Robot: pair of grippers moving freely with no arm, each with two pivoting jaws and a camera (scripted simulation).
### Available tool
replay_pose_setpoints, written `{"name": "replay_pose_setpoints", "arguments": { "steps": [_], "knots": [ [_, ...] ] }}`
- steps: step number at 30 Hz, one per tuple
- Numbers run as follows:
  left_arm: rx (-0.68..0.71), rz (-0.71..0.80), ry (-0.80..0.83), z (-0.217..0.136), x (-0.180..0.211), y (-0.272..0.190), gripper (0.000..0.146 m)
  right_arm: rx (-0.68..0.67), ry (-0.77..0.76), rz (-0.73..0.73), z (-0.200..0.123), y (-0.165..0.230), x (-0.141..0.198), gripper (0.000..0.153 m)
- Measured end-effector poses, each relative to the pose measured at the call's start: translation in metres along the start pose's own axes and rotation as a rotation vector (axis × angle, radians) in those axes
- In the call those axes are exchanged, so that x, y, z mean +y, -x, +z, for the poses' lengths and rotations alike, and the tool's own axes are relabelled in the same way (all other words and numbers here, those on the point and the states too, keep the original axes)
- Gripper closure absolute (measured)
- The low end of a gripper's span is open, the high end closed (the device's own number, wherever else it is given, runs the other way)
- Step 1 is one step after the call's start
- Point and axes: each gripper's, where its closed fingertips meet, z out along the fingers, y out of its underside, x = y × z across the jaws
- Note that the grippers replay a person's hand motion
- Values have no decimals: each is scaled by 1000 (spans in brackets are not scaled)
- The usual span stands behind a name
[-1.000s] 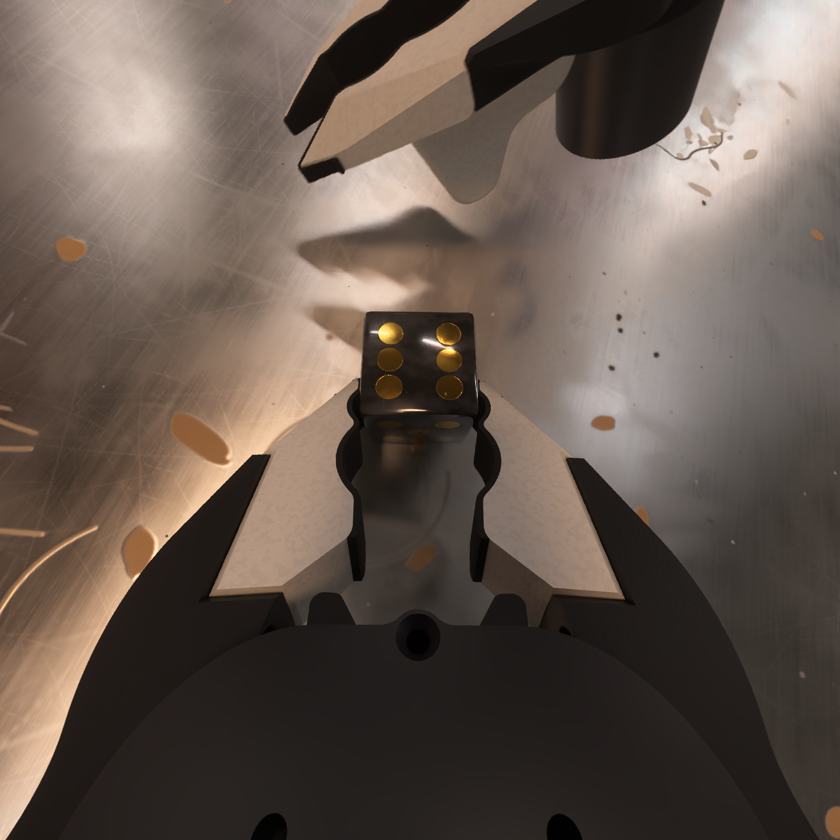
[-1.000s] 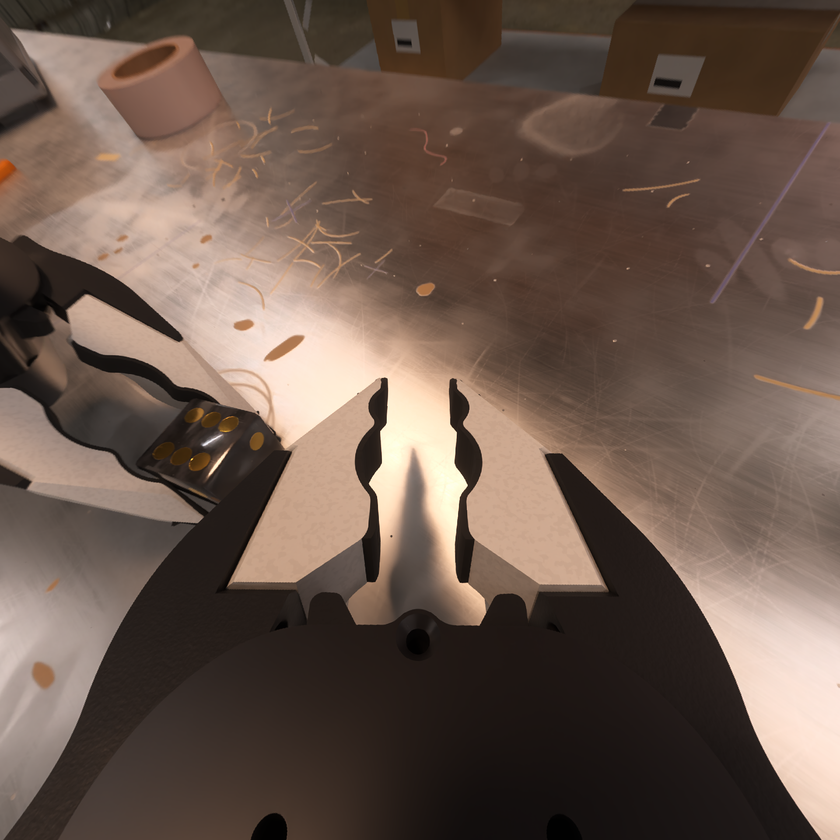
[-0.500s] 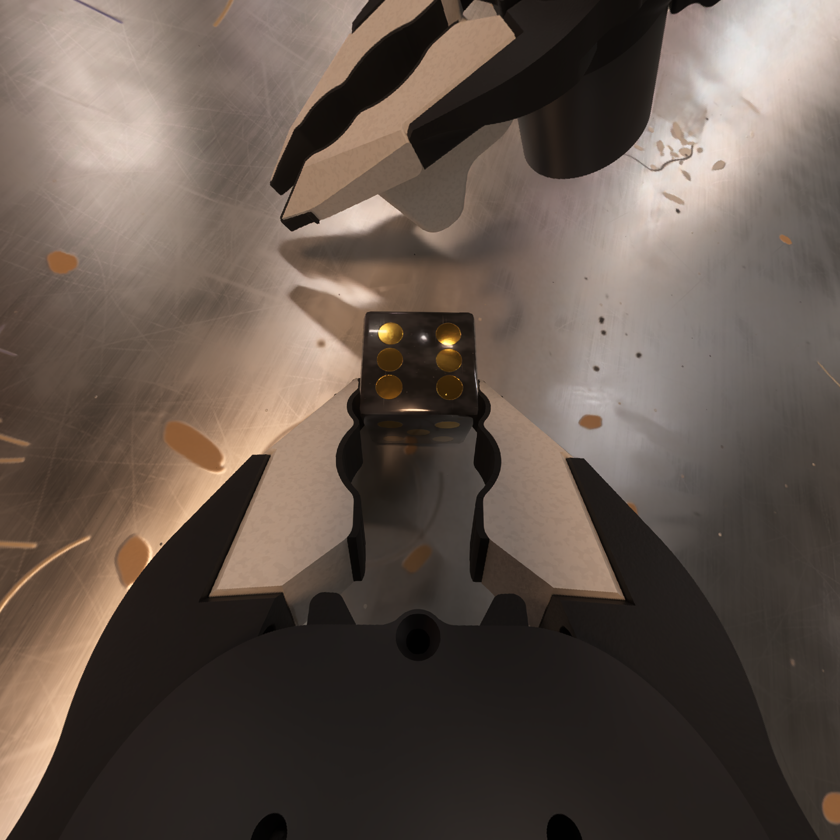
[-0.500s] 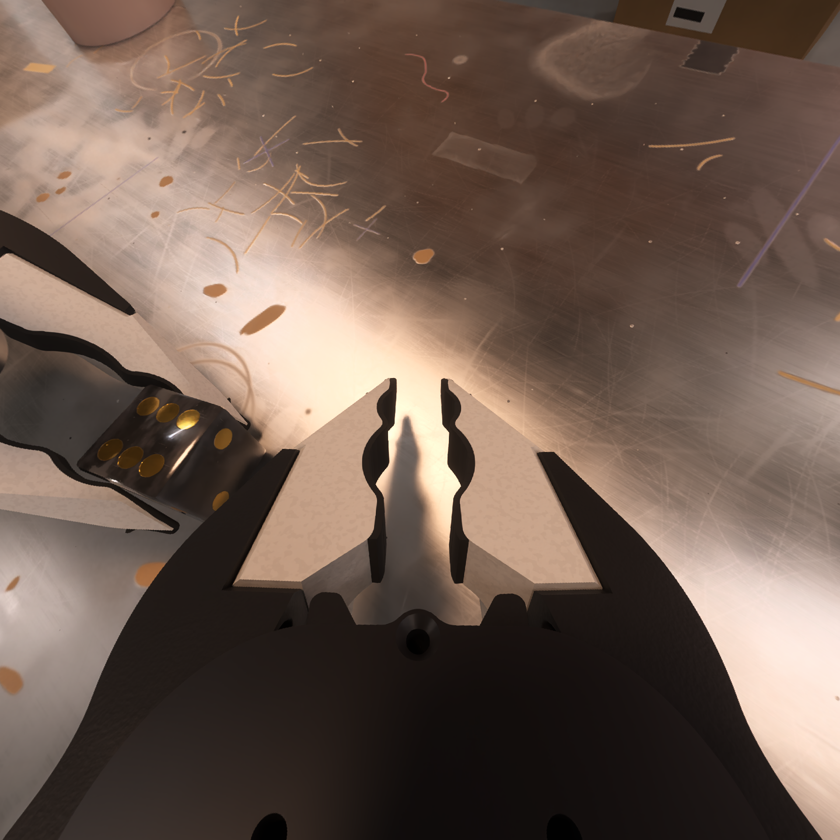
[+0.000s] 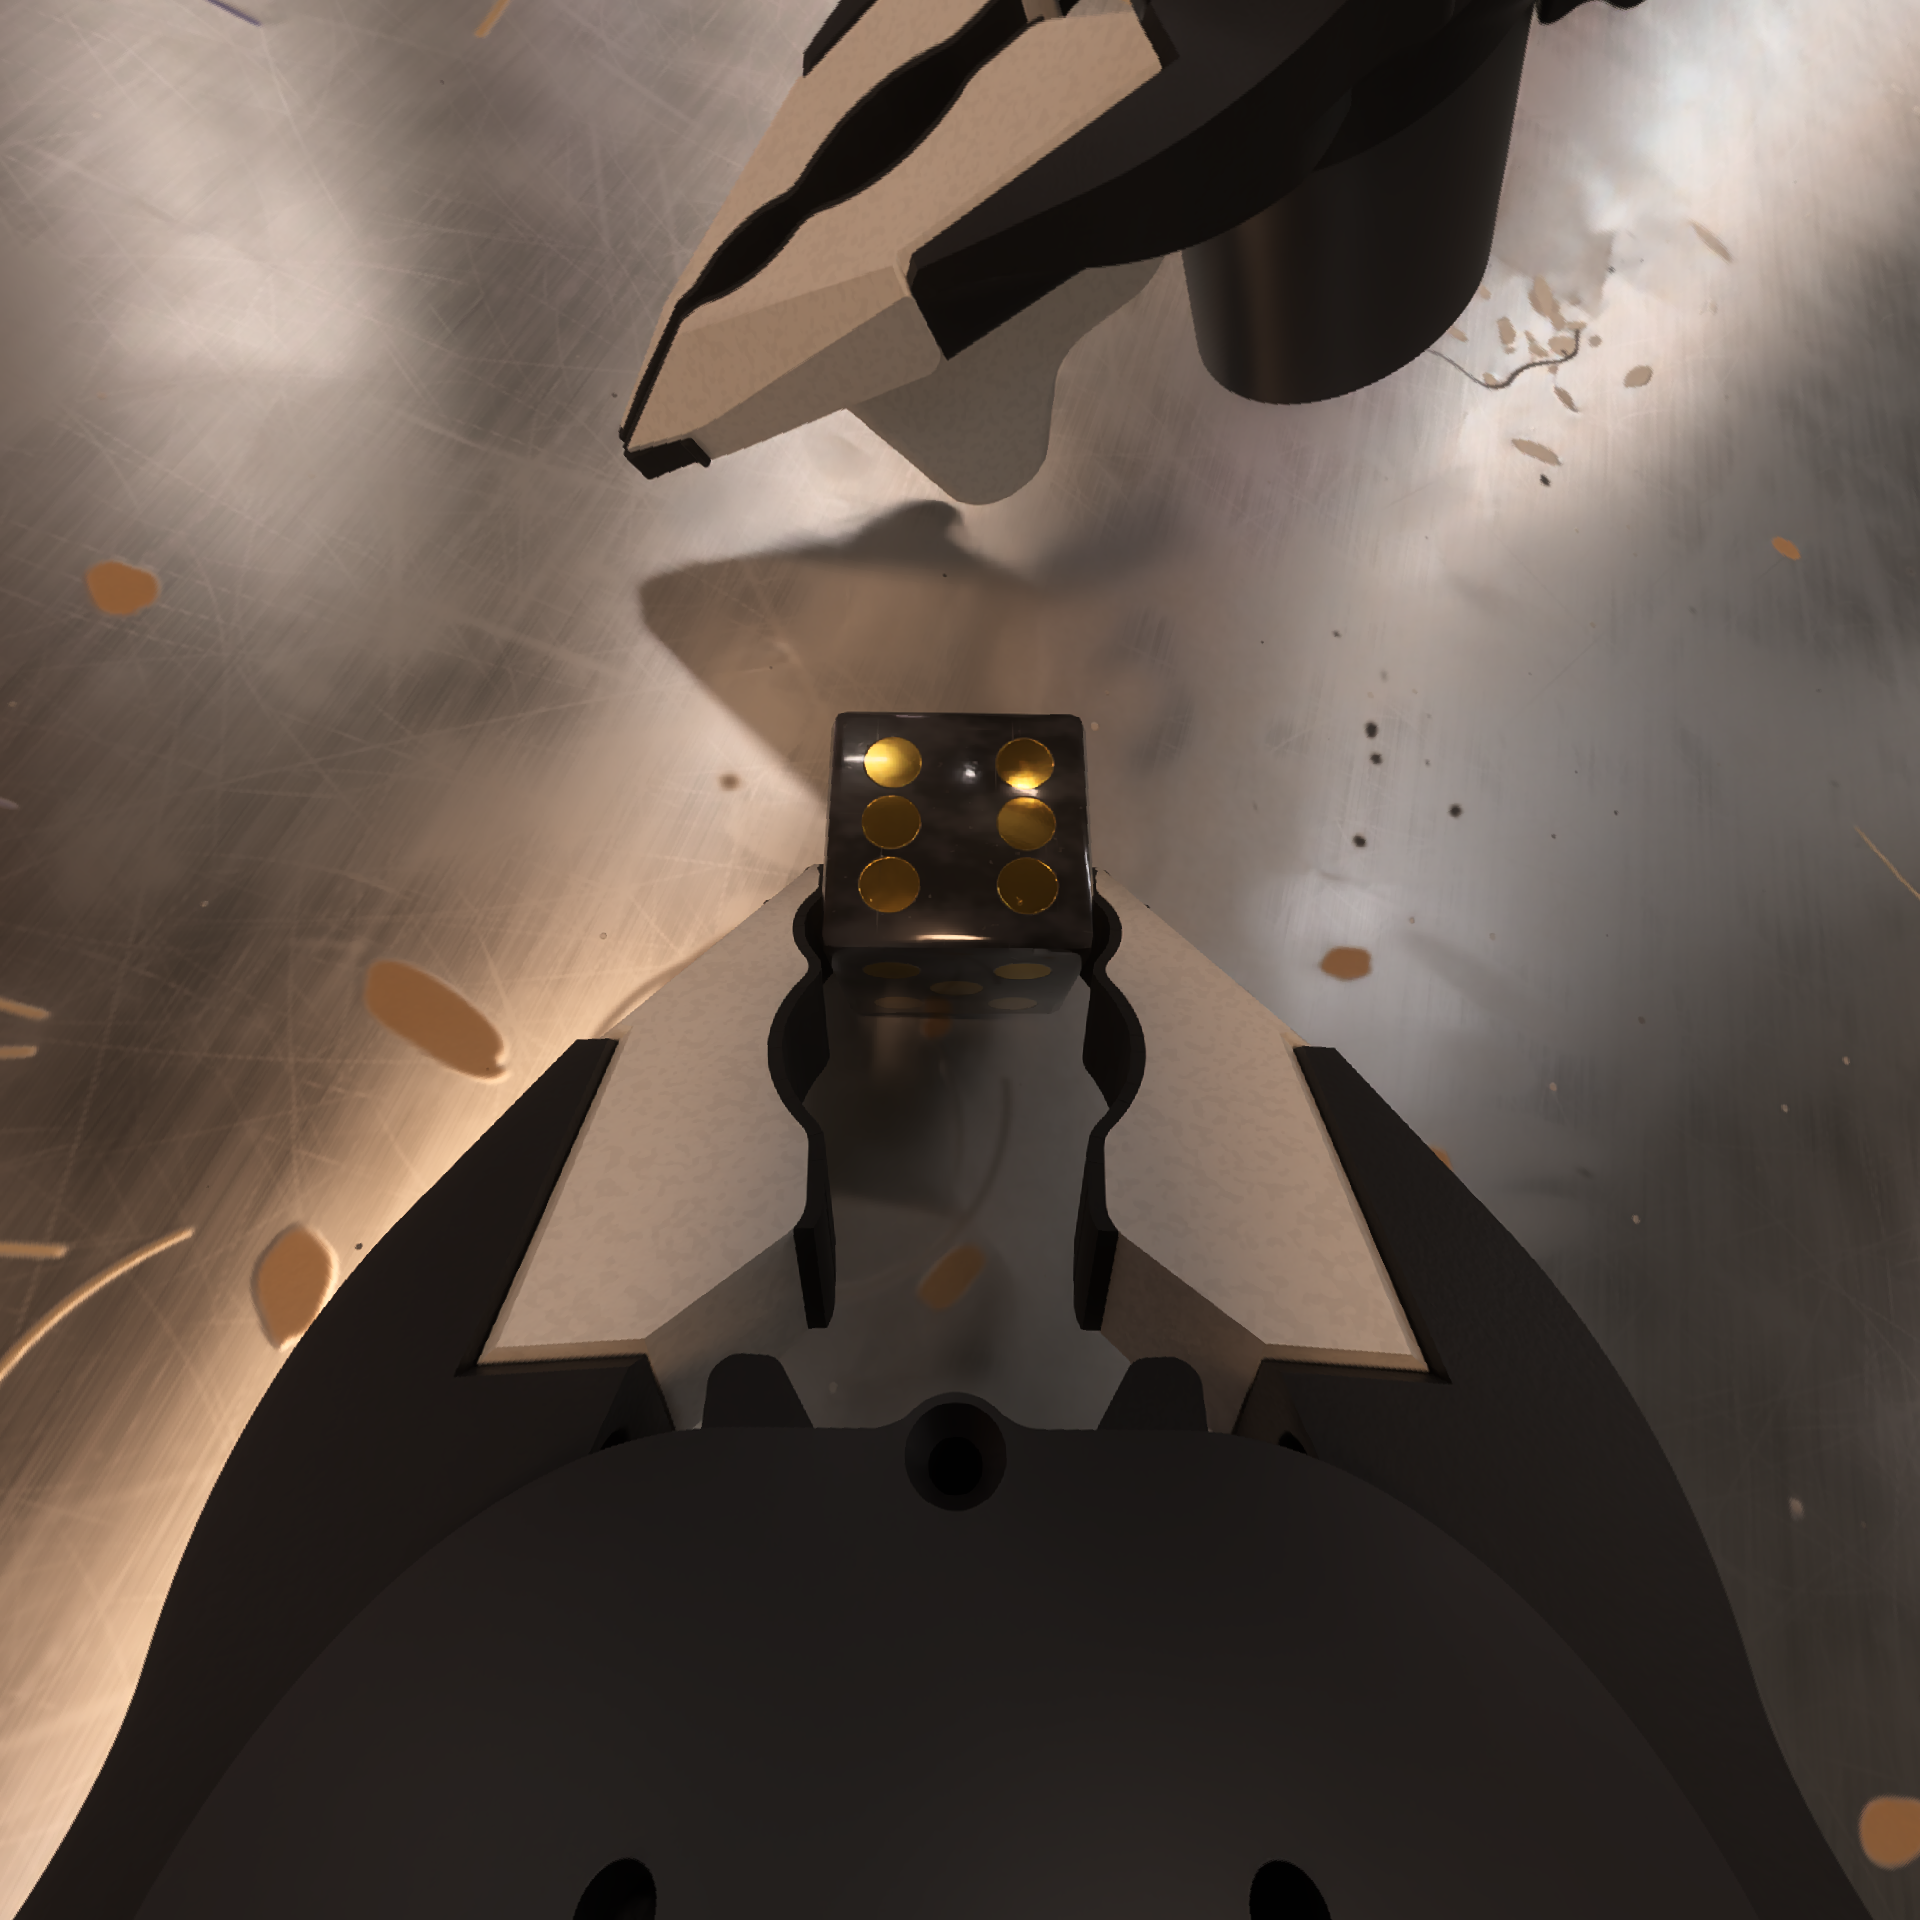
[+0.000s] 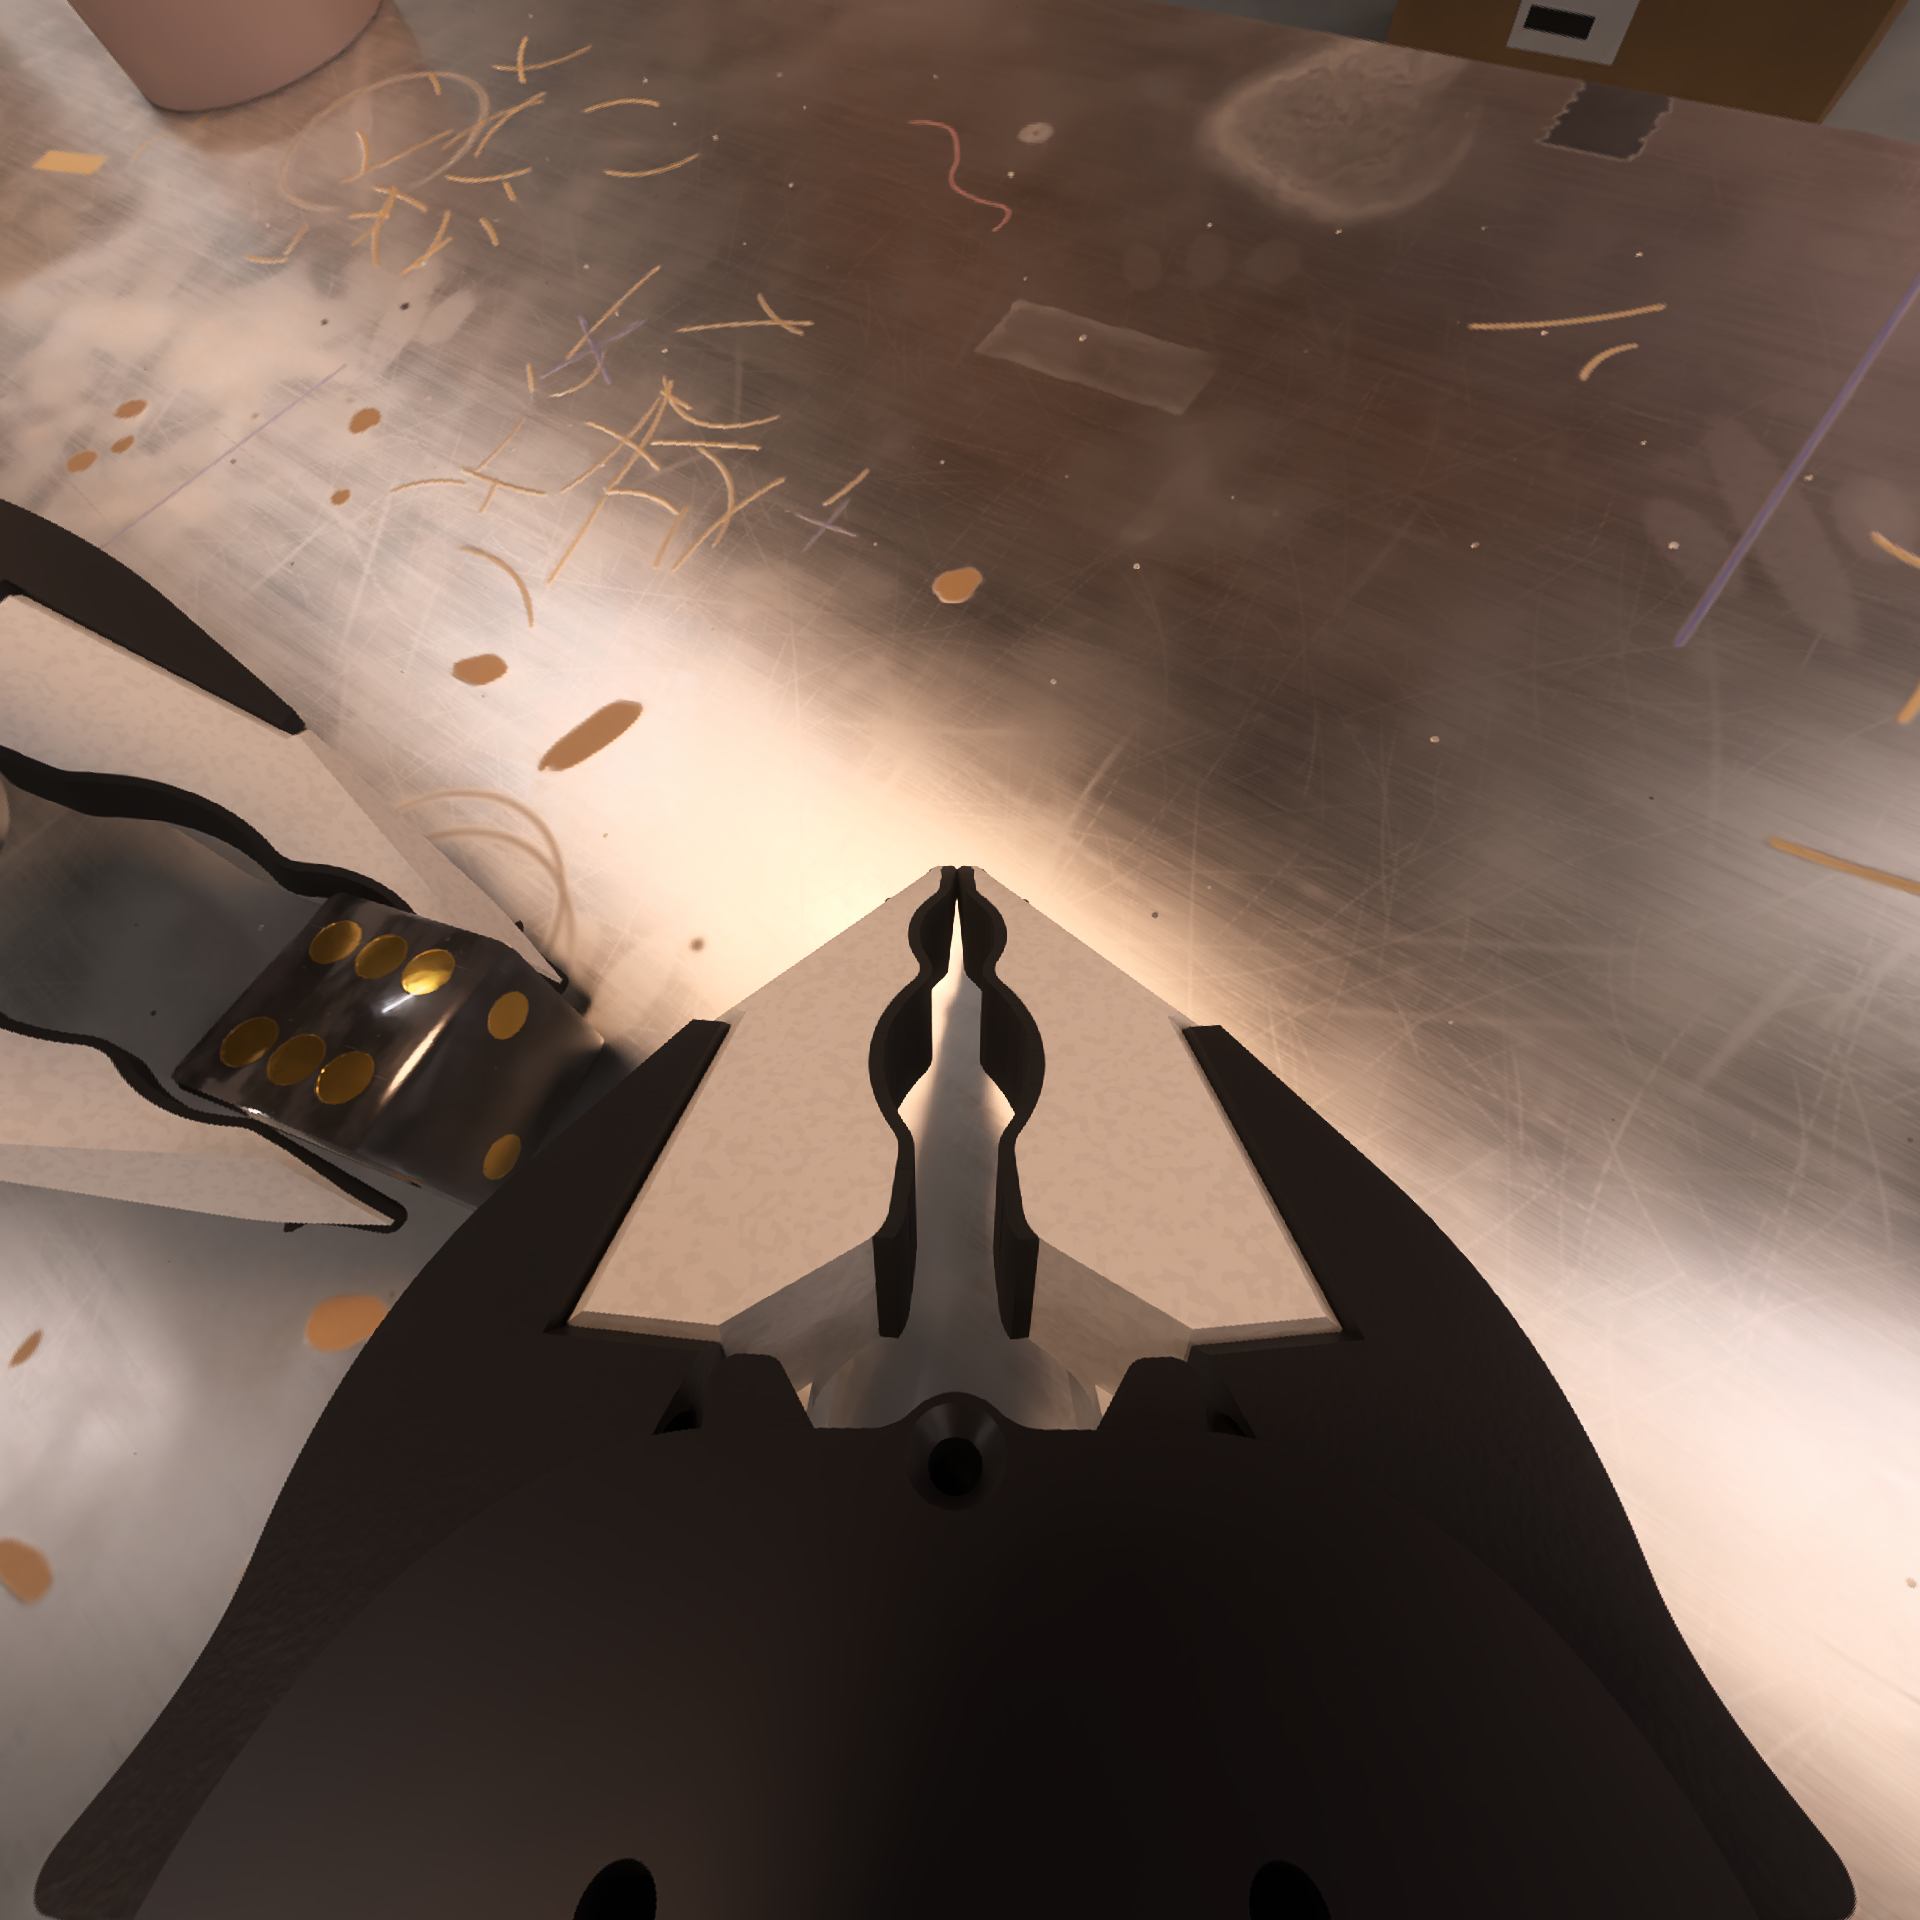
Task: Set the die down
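A dark glossy die [image 5: 958, 831] with gold pips is pinched between the tips of my left gripper [image 5: 958, 914], six-pip face up, low over the scratched metal table [image 5: 312, 727]. In the right wrist view the die [image 6: 384, 1049] shows at the left, held by the left gripper's fingers [image 6: 156, 1153], close to the table. My right gripper [image 6: 956, 878] is shut and empty, its tips touching, just right of the die. It also shows in the left wrist view [image 5: 665, 447], hovering beyond the die.
Orange flecks [image 5: 436, 1018] and thin shavings [image 6: 644, 478] lie scattered on the table. A pinkish tape roll [image 6: 229, 52] stands at the far left, a cardboard box [image 6: 1621, 42] beyond the far edge. A taped patch [image 6: 1096, 353] lies flat mid-table.
My right gripper has closed from slightly open to fully shut and moved nearer the die. The left gripper still holds the die, lower and closer to the table.
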Motion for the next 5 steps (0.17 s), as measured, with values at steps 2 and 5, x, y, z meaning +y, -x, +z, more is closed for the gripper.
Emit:
{"name": "replay_pose_setpoints", "arguments": {
  "steps": [2,5],
  "knots": [
    [-1,4,8,1,1,0,99,-6,-6,2,-1,0,-1,152],
    [-4,10,7,1,1,-1,99,-11,-25,8,-2,1,-3,147]
  ]
}}
